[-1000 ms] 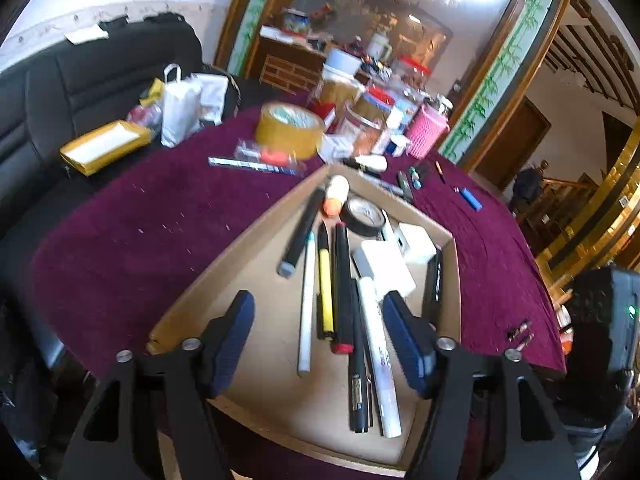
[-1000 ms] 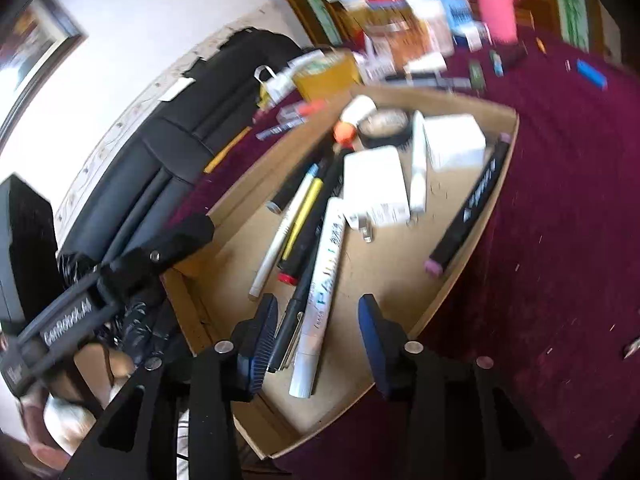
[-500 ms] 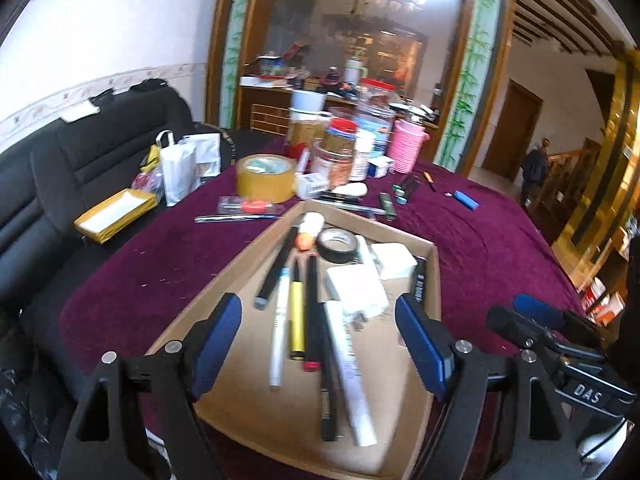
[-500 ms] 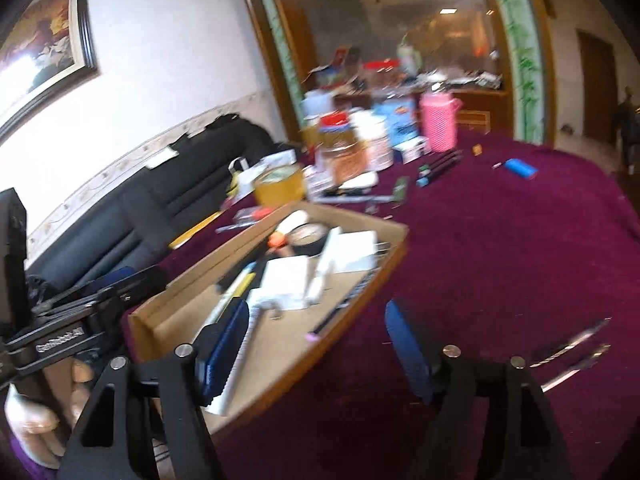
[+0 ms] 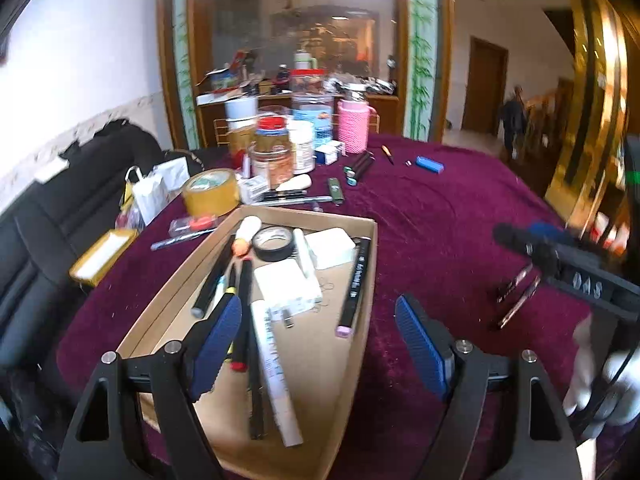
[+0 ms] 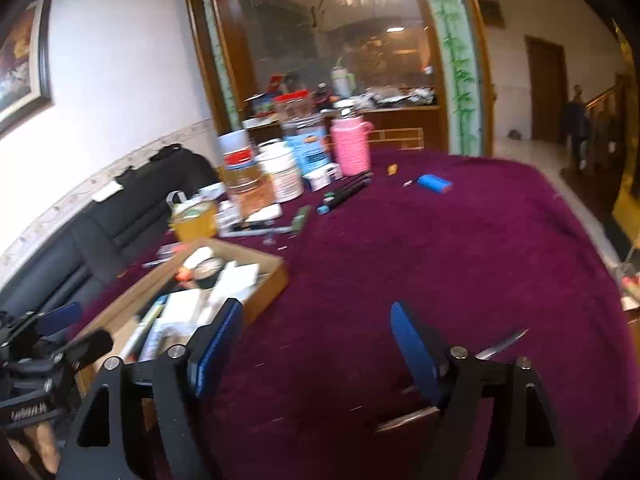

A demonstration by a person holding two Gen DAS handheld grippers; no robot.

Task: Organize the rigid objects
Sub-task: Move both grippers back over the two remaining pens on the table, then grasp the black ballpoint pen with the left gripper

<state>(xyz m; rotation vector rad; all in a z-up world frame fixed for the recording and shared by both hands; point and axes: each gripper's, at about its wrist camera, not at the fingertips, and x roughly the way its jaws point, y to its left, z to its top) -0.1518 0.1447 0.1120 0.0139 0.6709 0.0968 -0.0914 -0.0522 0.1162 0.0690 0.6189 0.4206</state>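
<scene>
Both tongs hang empty above the table. The left gripper (image 5: 320,344) stands with its jaws wide, one blue pad over the near end of the cardboard box (image 5: 362,344) and the other over the maroon tablecloth (image 5: 440,220), nothing between them. The right gripper (image 6: 316,344) is opening its jaws, and only bare cloth lies in the gap; its left finger hides part of the box's near corner.

Inside the box lie the gathered things: a white paint marker (image 5: 276,368), a black marker with a pink cap (image 5: 352,288), a roll of black tape (image 5: 274,243), a white charger block (image 5: 288,286) and several pens, their near ends cut off by the left finger.

Out on the cloth by the right gripper lie a few thin metal pieces (image 6: 502,343), blurred, so I cannot tell what they are. Farther off sit a blue lighter (image 6: 434,183), dark markers (image 6: 348,192), a roll of brown packing tape (image 5: 212,193), a pink jug (image 5: 353,126) and a huddle of jars, their labels unreadable.

A black sofa (image 5: 40,232) runs along the table's left side. A gloved hand (image 5: 600,380) shows, smeared, at the right edge of the left wrist view.
</scene>
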